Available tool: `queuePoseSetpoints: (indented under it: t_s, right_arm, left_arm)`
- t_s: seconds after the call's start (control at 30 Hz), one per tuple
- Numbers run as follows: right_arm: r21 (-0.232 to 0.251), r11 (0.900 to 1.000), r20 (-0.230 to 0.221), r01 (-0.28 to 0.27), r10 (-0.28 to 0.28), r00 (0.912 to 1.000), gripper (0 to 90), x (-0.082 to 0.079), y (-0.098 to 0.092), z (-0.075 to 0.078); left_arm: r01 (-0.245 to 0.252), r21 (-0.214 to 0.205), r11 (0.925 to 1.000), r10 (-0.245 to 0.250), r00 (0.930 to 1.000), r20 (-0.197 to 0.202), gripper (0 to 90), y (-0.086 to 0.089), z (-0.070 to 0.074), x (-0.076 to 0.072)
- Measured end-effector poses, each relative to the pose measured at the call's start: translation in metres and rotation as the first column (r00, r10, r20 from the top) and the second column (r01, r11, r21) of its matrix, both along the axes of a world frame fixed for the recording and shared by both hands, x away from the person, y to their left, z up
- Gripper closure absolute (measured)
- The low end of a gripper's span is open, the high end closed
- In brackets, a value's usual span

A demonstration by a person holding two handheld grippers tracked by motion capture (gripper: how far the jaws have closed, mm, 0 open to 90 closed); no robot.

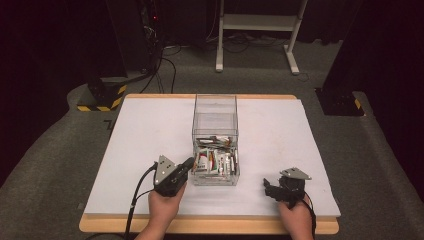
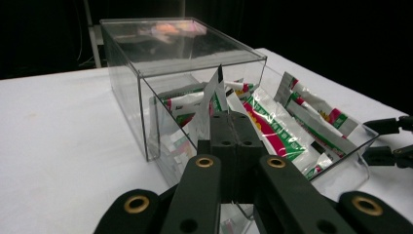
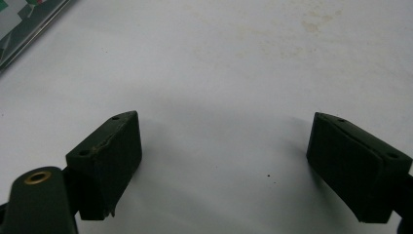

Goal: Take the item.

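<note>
A clear plastic box (image 1: 215, 119) stands mid-table with several red, green and white sachets (image 1: 216, 161) in its near half. In the left gripper view the sachets (image 2: 287, 131) lie in the box (image 2: 131, 83) just beyond my jaws. My left gripper (image 1: 188, 163) reaches over the box's near left corner. Its jaws (image 2: 233, 119) are pressed together on the edge of a white sachet (image 2: 213, 95) that stands upright from the tips. My right gripper (image 1: 268, 187) rests low over the white table, right of the box. It is open (image 3: 224, 161) with nothing between its fingers.
The white table top (image 1: 150, 135) has bare room left and right of the box. A box corner (image 3: 24, 24) shows at the top left of the right gripper view. Beyond the table stand a white frame (image 1: 257, 30), cables and dark equipment on grey carpet.
</note>
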State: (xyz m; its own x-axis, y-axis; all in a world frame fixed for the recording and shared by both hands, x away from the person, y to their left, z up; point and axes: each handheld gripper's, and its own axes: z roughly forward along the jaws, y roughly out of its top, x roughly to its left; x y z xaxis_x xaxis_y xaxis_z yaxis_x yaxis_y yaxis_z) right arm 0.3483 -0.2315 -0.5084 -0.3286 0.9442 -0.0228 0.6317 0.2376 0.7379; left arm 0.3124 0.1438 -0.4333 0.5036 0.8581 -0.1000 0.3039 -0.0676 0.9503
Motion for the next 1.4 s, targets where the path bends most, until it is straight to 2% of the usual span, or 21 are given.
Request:
queuePoseSetpoints:
  t_s: [0.47,1.07,1.4]
  right_arm:
    - [0.0,1.0,0.0,0.0,0.0,1.0,12.8,0.0,0.0,0.0]
    - [-0.001,1.0,0.001,-0.002,0.002,1.0,12.8,0.0,0.0,0.0]
    - [0.002,1.0,-0.001,0.002,-0.002,1.0,12.8,-0.001,0.0,0.0]
  left_arm:
    - [0.002,-0.036,0.9994,0.0,0.9992,0.041,90.0,0.008,0.01,-0.005]
    - [0.015,-0.085,0.9962,-0.006,0.9946,0.104,90.0,0.02,0.025,-0.014]
    - [-0.001,-0.1,0.9949,0.014,0.9916,0.129,90.0,0.033,0.033,-0.017]
